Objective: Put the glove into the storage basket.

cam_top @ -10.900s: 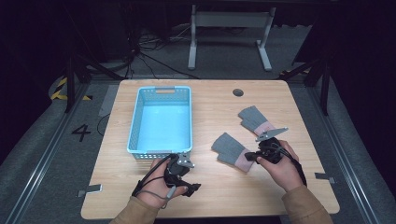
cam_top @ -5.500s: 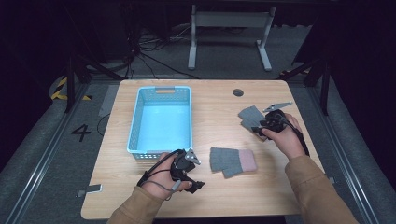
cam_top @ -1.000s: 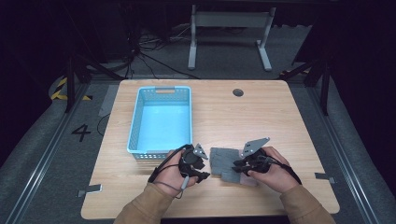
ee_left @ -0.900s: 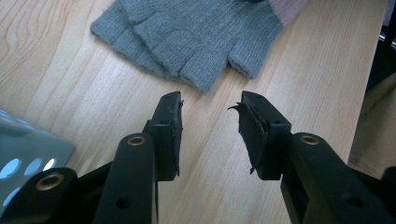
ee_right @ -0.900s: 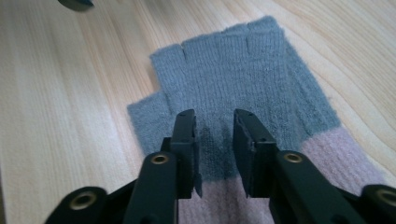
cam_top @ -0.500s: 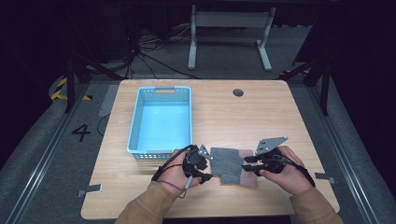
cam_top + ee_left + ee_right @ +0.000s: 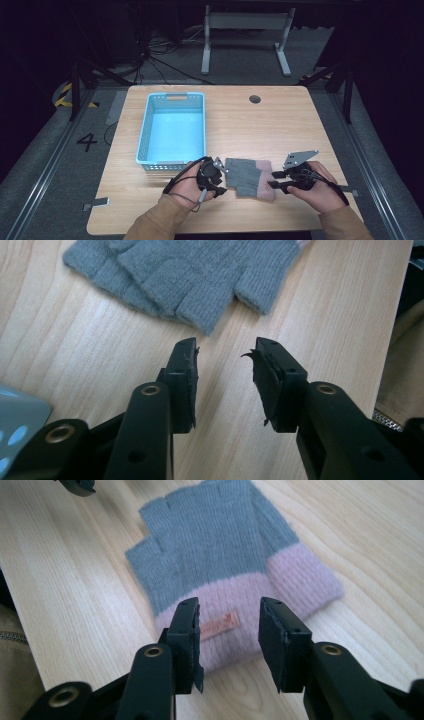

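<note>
Nearest the person, both hands rest low on the bench (image 7: 310, 120), one at each end of a stacked pair of grey fingerless gloves (image 7: 248, 176) with pink cuffs that lies flat near the front edge, a little right of centre.

The left gripper (image 7: 218, 176) sits just beside the gloves' finger end. Its fingers (image 7: 186, 375) stand narrowly apart with only bare wood between them, and they have just been closing a little; the knit edge lies just ahead of the tips, not touched.

The right gripper (image 7: 273, 180) points at the pink cuff (image 7: 260, 607) from the other end. Its fingers (image 7: 186, 630) have just been opening, and the cuff with its small orange label (image 7: 220, 625) lies beyond and below the gap, not pinched. So both grippers are empty.

The gloves look already laid one on the other, so the step in hand seems to be the release after stacking.

Farther off, to the left, the blue basket (image 7: 145, 135) stands empty. If the pair is meant for it, the next move calls for a pinch through both layers, probably at the cuff, so that neither glove slides off during the lift.
</note>
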### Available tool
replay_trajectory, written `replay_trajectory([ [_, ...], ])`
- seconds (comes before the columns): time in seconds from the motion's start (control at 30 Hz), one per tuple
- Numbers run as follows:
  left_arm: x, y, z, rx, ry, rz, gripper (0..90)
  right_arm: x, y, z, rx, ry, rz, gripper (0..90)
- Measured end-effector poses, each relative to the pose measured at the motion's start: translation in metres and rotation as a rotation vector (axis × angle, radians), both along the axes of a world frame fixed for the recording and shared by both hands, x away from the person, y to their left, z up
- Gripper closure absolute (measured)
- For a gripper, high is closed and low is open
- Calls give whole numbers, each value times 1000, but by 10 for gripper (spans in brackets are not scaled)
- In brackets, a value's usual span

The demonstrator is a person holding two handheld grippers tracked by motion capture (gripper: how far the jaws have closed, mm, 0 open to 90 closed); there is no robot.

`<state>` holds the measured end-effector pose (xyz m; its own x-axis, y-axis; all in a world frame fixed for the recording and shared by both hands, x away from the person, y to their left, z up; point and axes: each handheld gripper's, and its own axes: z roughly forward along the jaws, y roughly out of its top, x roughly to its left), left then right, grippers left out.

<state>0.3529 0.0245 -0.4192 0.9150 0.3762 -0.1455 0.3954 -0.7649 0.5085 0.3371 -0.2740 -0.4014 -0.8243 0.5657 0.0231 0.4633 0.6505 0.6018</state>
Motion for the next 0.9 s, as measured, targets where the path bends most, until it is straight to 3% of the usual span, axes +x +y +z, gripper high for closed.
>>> replay_trajectory([
  [0.2, 1, -2, -5, 6, 11, -19, 690, -3, -9, -1, -26, 41, -11, 575],
  [0.33, 2, -3, -7, 8, -2, -16, 706, -5, -10, -5, -36, 72, -8, 560],
  [0.6, 3, -5, -12, 16, -2, -15, 703, -5, -7, -16, -64, 139, -9, 546],
  [0.7, 3, -7, -14, 24, 3, -16, 691, -4, -6, -19, -66, 143, -4, 548],
  [0.9, 3, -11, -19, 34, 3, -18, 688, -3, 0, -24, -102, 137, 20, 661],
])
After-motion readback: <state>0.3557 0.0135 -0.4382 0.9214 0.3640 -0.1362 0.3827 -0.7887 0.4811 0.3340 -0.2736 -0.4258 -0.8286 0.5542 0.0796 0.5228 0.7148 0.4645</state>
